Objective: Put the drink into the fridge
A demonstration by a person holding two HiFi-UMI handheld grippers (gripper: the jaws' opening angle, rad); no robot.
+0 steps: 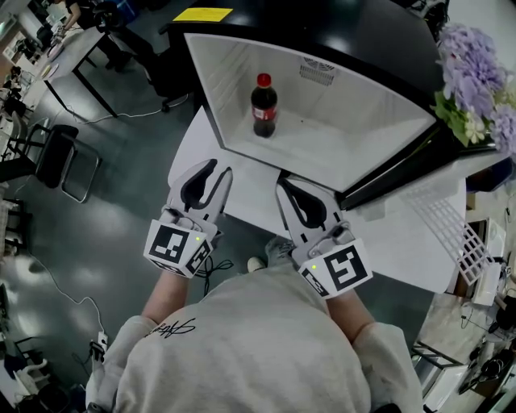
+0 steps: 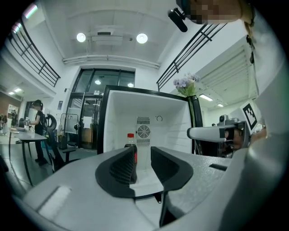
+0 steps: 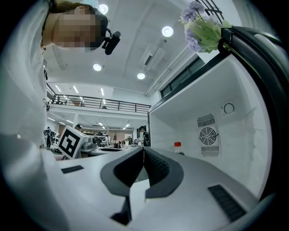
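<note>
A cola bottle (image 1: 264, 106) with a red cap stands upright inside the open white fridge (image 1: 355, 105), towards its back left. Both grippers hover outside, in front of the fridge mouth. My left gripper (image 1: 219, 169) has a narrow gap between its jaws and holds nothing. In the left gripper view the bottle (image 2: 131, 145) shows far behind that gripper (image 2: 143, 151), partly hidden by the left jaw. My right gripper (image 1: 284, 184) has its fingertips together and is empty. In the right gripper view (image 3: 143, 151) only the bottle's cap (image 3: 178, 145) peeks over the jaw.
The fridge door (image 1: 451, 230) with its white racks hangs open at the right. Purple flowers (image 1: 472, 81) stand on the black fridge top, and a yellow sheet (image 1: 201, 14) lies on it. Chairs (image 1: 64, 161) and desks stand on the grey floor at left.
</note>
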